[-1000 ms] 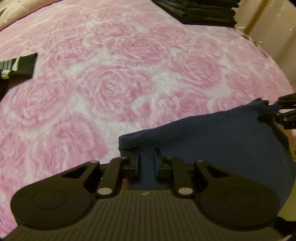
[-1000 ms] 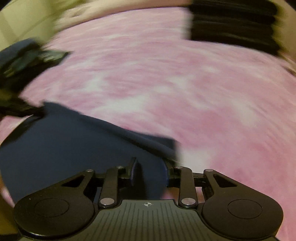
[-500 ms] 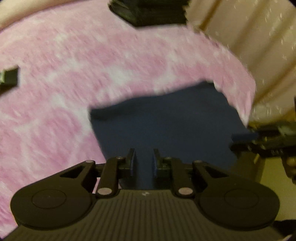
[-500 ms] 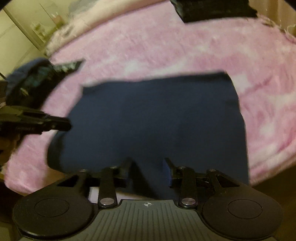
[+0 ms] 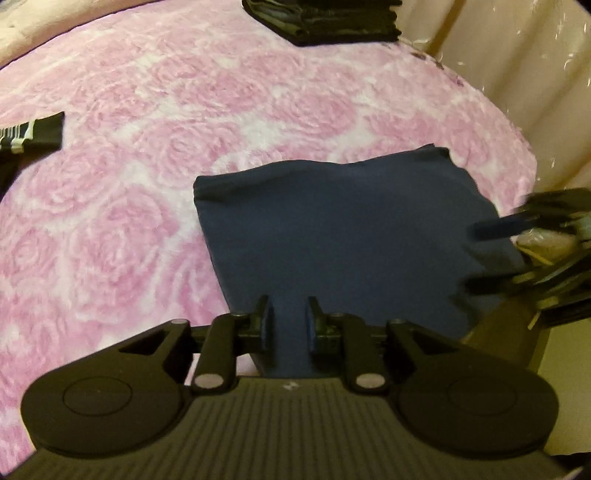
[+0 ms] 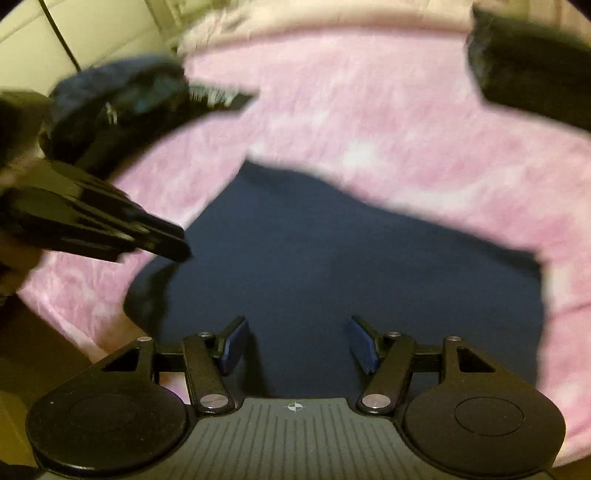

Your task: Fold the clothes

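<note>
The right gripper [image 6: 297, 345] has let go: half a second ago its jaws were pinched on the navy garment [image 5: 347, 236], now they stand wide apart, blue ribbed pads [image 6: 362, 345] showing, with the cloth lying flat beneath. The left gripper [image 5: 287, 321] stays clamped on the near hem, a narrow tongue of fabric gripped between its jaws.

The garment has settled since a second ago, when it hung bunched between the two tools. It now lies spread as a rough rectangle on the bed, toward the edge at about 3 o'clock in the left view, its far edge slightly rolled and one corner peaked. Smooth, matte knit, no pattern.

Under it is the pink blanket [image 5: 155, 155], plush and fleecy, embossed with big rose swirls on white. At 12 o'clock a stack of folded dark clothes [image 5: 325, 18] sits squarely, layered edges showing. At 9 o'clock a dark piece with white stripes [image 5: 31, 133] pokes in. The right view is motion-blurred; a dark heap [image 6: 122, 99] sits at 10 o'clock there.
</note>
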Tool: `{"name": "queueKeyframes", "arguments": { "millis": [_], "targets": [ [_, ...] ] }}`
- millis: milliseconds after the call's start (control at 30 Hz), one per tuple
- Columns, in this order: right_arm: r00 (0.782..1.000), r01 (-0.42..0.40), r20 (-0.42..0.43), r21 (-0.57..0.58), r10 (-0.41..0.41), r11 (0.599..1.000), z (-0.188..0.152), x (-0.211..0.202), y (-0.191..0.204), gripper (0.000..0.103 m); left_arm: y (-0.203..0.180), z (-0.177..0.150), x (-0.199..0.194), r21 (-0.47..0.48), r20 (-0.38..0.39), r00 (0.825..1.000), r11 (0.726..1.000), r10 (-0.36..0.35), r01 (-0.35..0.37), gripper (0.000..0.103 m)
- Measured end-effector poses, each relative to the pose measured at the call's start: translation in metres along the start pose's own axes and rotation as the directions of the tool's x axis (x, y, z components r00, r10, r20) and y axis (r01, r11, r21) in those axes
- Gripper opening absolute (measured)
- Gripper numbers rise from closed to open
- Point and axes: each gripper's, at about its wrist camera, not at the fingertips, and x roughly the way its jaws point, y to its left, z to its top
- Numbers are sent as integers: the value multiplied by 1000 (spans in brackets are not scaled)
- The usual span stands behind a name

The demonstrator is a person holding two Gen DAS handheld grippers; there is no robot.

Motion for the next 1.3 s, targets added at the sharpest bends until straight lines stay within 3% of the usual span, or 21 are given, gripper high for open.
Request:
{"name": "queueKeyframes", "arguments": {
  "millis": [133,267,400,433,500,667,767,800,833,1033,1133,1300],
  "targets": [
    [1000,-3,-20,-1,3,1000,19,9,-11,63,0,-20,5,-16,-35,999,1000,-5,5,16],
    [1000,29,-10,3,-29,1000,40,-11,-19,63,4,-26,-9,-77,4,1000,997,15,-15,17],
    [999,-36,21,-122,39,992,71,-22,3,63,-5,-36,-36,-124,63,997,992,45,-37,19],
    [998,-66,11,-161,69,985,79,-17,10,62,-11,-41,-43,-125,78,996,991,48,-38,21],
    [991,-134,-35,-235,130,963,96,1,31,42,-22,-50,-46,-116,90,995,993,36,-26,22],
    [983,-175,-106,-351,147,920,121,61,73,41,-28,-73,-23,-190,76,997,982,22,-8,21],
    [996,-61,-91,-445,22,893,126,93,75,42,-25,-80,-14,-243,88,996,970,32,-9,21],
    [996,-48,-89,-446,10,894,127,99,71,50,-24,-83,-13,-255,96,995,967,32,-7,22],
    [996,-48,-88,-436,10,899,128,103,66,51,-23,-85,-12,-267,104,994,964,33,-4,22],
    [996,-53,-91,-345,23,937,134,109,47,51,-14,-92,-12,-307,148,989,951,16,31,23],
    [994,-63,-105,-364,26,929,138,106,51,51,-12,-93,-12,-297,155,988,954,8,39,23],
    [999,-29,-38,-300,18,954,136,69,50,51,-11,-92,-19,-285,147,989,957,-10,52,23]
  ]
}}
